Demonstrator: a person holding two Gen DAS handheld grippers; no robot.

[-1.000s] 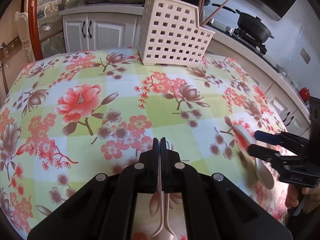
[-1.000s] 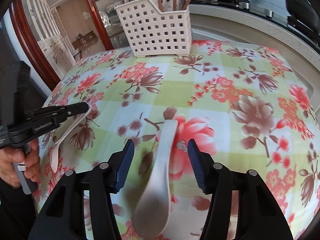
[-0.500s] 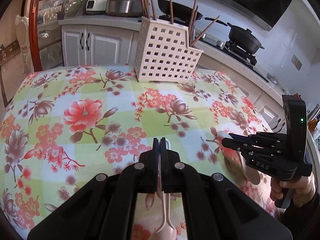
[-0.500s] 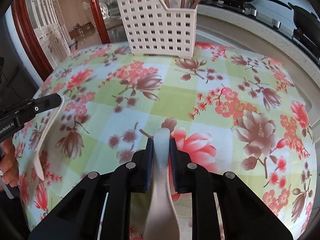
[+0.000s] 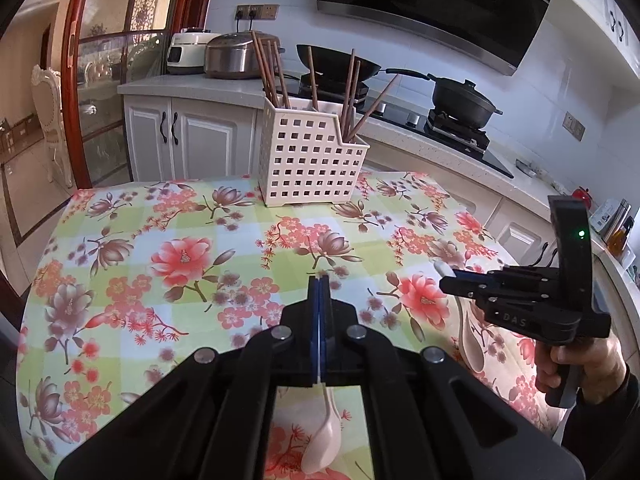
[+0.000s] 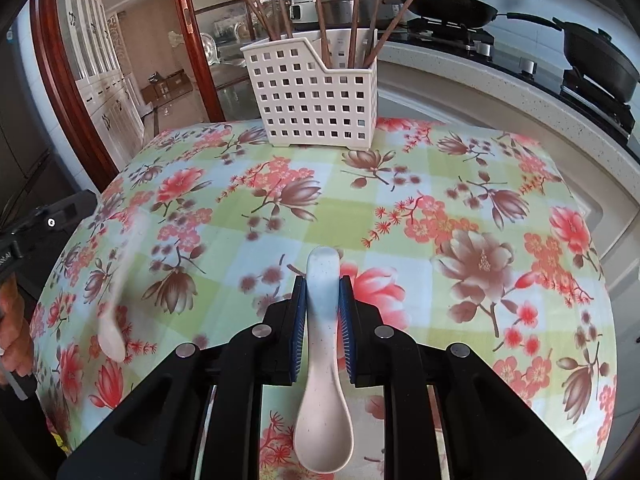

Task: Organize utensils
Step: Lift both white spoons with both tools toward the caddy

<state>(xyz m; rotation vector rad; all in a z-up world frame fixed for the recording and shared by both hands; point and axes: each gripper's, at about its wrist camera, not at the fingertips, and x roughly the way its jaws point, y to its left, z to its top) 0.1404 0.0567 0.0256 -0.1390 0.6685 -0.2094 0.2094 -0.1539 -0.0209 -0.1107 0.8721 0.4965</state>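
Observation:
A white perforated utensil basket with several brown chopsticks stands at the far edge of the floral table; it also shows in the right wrist view. My left gripper is shut on the thin handle of a white spoon, whose bowl hangs below the fingers. My right gripper is shut on the handle of a second white spoon. Both spoons are lifted above the table. The right gripper appears at the right of the left wrist view; the left spoon appears blurred at the left of the right wrist view.
The table carries a floral green-checked cloth. Behind it run a counter with a rice cooker, a wok and a black pot on a stove. A wooden door frame stands at the left.
My right gripper closed on the spoon that lay on the table and lifted it. Both grippers have risen and tilted up, so the basket and kitchen now sit lower in view.

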